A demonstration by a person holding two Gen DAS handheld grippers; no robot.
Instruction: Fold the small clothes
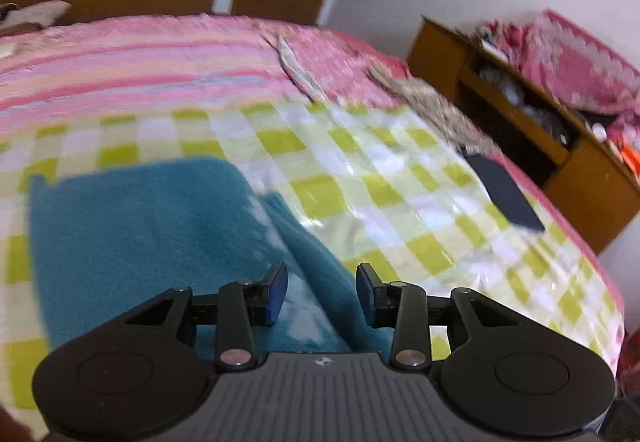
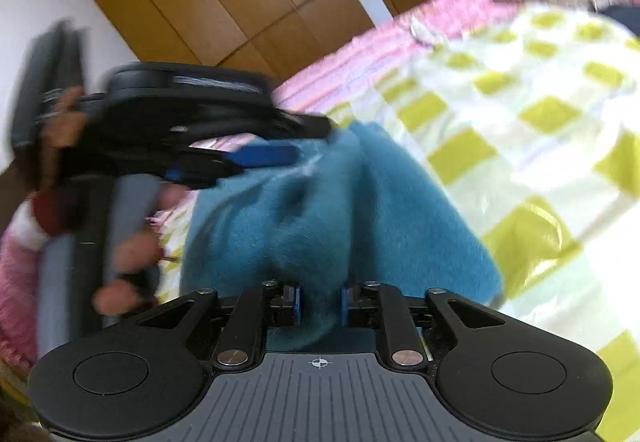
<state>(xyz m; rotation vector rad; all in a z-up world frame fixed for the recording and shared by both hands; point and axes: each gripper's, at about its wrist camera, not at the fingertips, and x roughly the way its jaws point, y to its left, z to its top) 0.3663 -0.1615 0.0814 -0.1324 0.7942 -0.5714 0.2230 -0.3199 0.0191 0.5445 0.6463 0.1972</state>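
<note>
A teal fleece garment lies on a green-and-white checked sheet on the bed. My left gripper is open just above the garment's near edge, with a fold of cloth below the gap between its fingers. In the right wrist view my right gripper is shut on a bunched part of the teal garment, which is lifted off the sheet. The left gripper shows there too, blurred, at the garment's far left edge, held by a hand.
A pink striped bedcover lies beyond the checked sheet. A dark flat object rests near the bed's right edge. A wooden cabinet with pink bedding stands to the right. Wooden wardrobe doors stand behind.
</note>
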